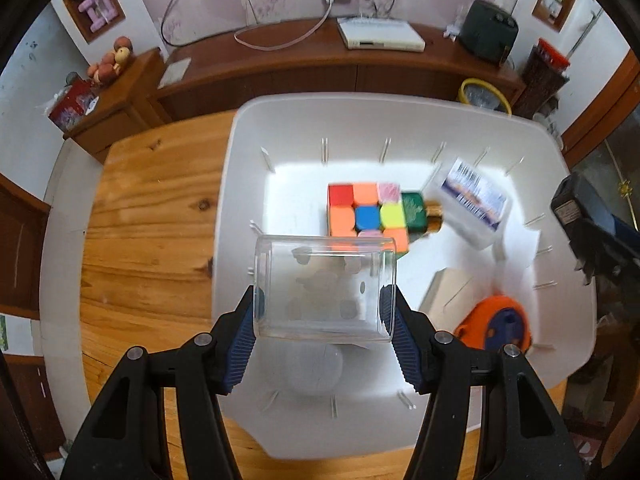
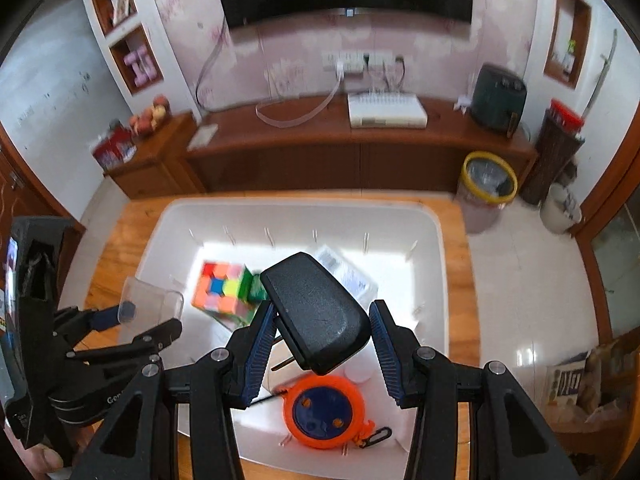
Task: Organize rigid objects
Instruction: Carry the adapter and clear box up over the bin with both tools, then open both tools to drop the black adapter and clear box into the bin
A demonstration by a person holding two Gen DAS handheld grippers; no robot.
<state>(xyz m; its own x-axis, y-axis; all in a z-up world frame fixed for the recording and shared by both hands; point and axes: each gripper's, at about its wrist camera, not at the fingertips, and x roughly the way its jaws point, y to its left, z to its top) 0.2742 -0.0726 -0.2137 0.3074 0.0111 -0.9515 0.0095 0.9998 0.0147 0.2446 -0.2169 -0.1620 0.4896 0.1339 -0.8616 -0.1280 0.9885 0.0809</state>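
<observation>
My left gripper (image 1: 320, 312) is shut on a clear plastic box (image 1: 324, 280) and holds it over the near left part of the white bin (image 1: 400, 108). It also shows at the left of the right wrist view (image 2: 148, 320), with the clear box (image 2: 152, 300). My right gripper (image 2: 322, 344) holds a black plug adapter (image 2: 316, 312) with metal prongs above the bin (image 2: 436, 248); the left finger touches it, the right finger stands slightly apart. In the bin lie a colourful puzzle cube (image 1: 368, 214), an orange and blue tape reel (image 2: 324, 410), a white labelled packet (image 1: 474, 200) and a green block (image 1: 414, 212).
The bin sits on a wooden table (image 1: 144, 220). A pale wooden block (image 1: 448, 292) lies in the bin near the reel. Behind the table stand a low brown cabinet (image 2: 320, 148), a yellow-rimmed waste bin (image 2: 488, 184) and a white tiled floor (image 2: 528, 288).
</observation>
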